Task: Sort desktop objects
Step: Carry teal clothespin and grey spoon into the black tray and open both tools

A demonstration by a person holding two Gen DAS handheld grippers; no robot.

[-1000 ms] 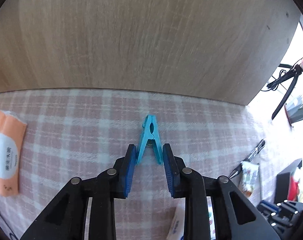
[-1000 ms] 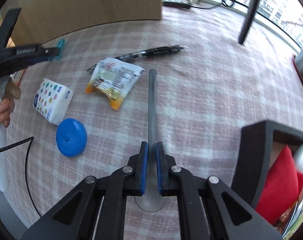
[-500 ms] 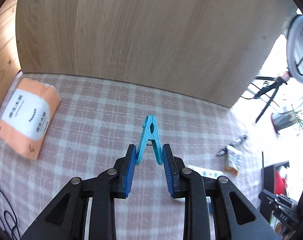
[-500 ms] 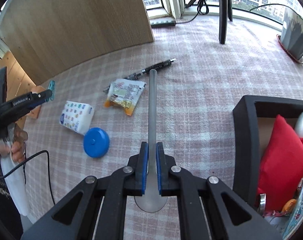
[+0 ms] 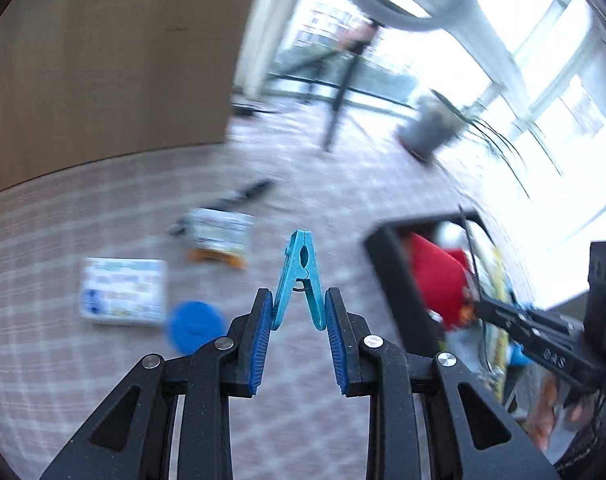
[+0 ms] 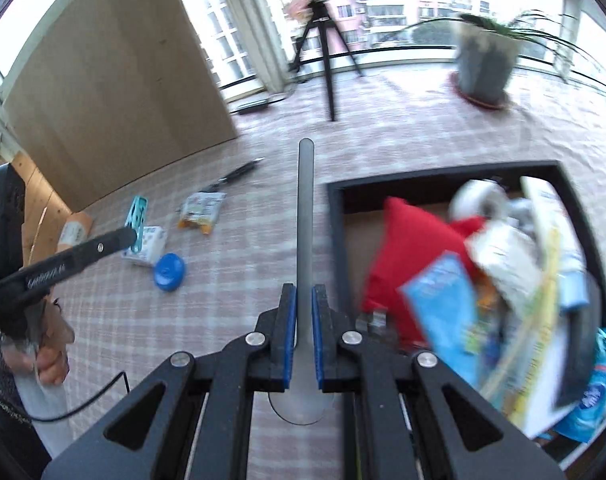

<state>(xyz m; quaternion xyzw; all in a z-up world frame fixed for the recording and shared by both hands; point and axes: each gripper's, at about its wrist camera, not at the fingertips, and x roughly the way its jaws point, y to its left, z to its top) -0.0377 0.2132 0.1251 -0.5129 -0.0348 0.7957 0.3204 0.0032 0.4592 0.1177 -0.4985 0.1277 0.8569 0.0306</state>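
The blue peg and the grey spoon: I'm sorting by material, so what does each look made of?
The blue peg, pinched by its legs in the left gripper, looks like moulded plastic: uniform turquoise, matte, with a thin wire spring. The grey spoon, clamped in the right gripper, looks like metal, likely stainless steel: flat, even grey with a dull brushed sheen.

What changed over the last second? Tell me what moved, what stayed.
Both grippers lifted and swung toward the black box: it fills the right wrist view and has come into the left wrist view. Nothing was picked up or dropped: the left gripper still clamps the blue clothespin, the right gripper the metal spoon. Table items stayed put.
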